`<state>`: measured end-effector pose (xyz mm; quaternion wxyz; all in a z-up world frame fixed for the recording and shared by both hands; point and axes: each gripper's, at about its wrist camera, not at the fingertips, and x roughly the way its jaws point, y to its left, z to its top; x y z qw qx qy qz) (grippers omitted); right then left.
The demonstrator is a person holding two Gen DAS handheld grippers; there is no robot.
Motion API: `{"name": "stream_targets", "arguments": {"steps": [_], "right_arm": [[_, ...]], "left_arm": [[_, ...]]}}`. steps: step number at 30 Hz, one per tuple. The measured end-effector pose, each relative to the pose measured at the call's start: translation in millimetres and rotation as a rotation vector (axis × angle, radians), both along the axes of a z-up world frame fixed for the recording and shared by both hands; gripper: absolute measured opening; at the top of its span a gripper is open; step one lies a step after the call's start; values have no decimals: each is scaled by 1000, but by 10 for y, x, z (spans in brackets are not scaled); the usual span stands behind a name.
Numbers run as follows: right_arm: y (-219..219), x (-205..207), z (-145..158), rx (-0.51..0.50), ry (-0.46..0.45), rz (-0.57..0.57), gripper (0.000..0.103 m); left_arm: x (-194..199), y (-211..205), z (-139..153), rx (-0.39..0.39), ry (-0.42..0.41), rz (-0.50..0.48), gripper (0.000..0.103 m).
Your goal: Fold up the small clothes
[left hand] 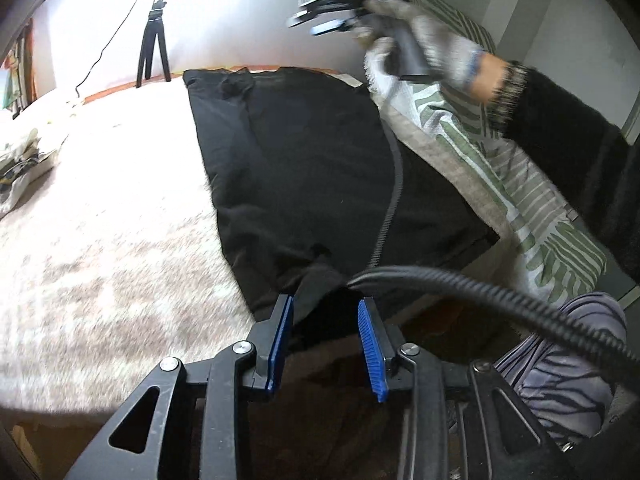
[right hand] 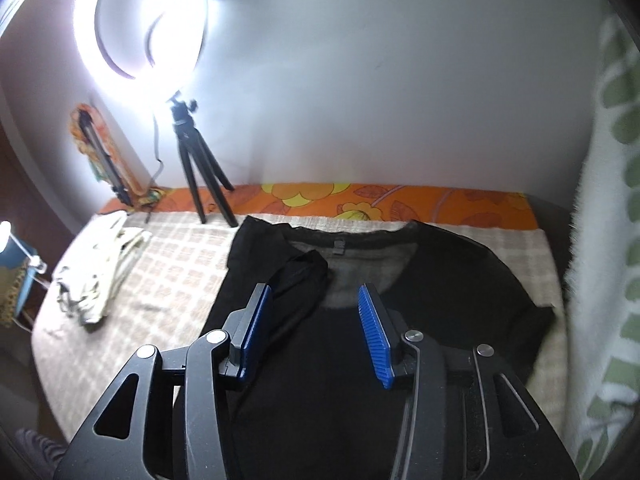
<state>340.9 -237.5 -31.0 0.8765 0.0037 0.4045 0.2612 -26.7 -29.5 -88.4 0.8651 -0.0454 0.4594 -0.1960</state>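
A black T-shirt (left hand: 304, 168) lies flat on a checked bed cover (left hand: 104, 208), its left sleeve folded in over the body. My left gripper (left hand: 326, 306) is open just over the shirt's near hem corner, with black cloth between the blue pads but not pinched. My right gripper (left hand: 316, 20) shows in the left wrist view, raised above the shirt's far end in a gloved hand, jaws apart. In the right wrist view the right gripper (right hand: 316, 294) is open above the shirt (right hand: 440, 280), near the neckline and the folded sleeve (right hand: 300, 276).
A black tripod (right hand: 200, 168) with a lit ring light (right hand: 144, 20) stands at the bed's far edge. A pale crumpled garment (right hand: 100, 272) lies at the left. A green-patterned white towel (left hand: 480, 152) hangs along the right side. A black corrugated cable (left hand: 500, 300) crosses the shirt.
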Motion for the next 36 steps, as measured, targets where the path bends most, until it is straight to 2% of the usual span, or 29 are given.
{"name": "stream_targets", "arguments": {"steps": [3,7,12,16,18,20,24,28,36], "right_arm": [[-240,-259,110,18,-10,-3,44],[-611,-628,199,49,-9,-24,44],[-983,-977,241,83,-8,-54,44],[-1229,-1182,230,84,-4,-80,44],[-1304,-1234,209,76,-4,-88,44],[-1407,-1268,186,82,3,-95,44],[-1630,-1325,159,117,12,-110,44],[-1851,-1371,156,138,10,-130,44],[-2196,-1491,192,107,3,-124,44]], "left_arm": [[-47,-19,-6,20,1,-1,33],[-42,-132,-48,69,-44,10,33],[105,-283,-233,99,-68,22,34],[194,-485,-411,86,-18,-44,35],[133,-604,-389,123,-42,-87,37],[93,-662,-333,165,-63,-86,37],[-20,-780,-128,192,-129,-98,37],[-4,-1014,12,179,-181,-141,37],[209,-1514,65,95,-198,-216,37]]}}
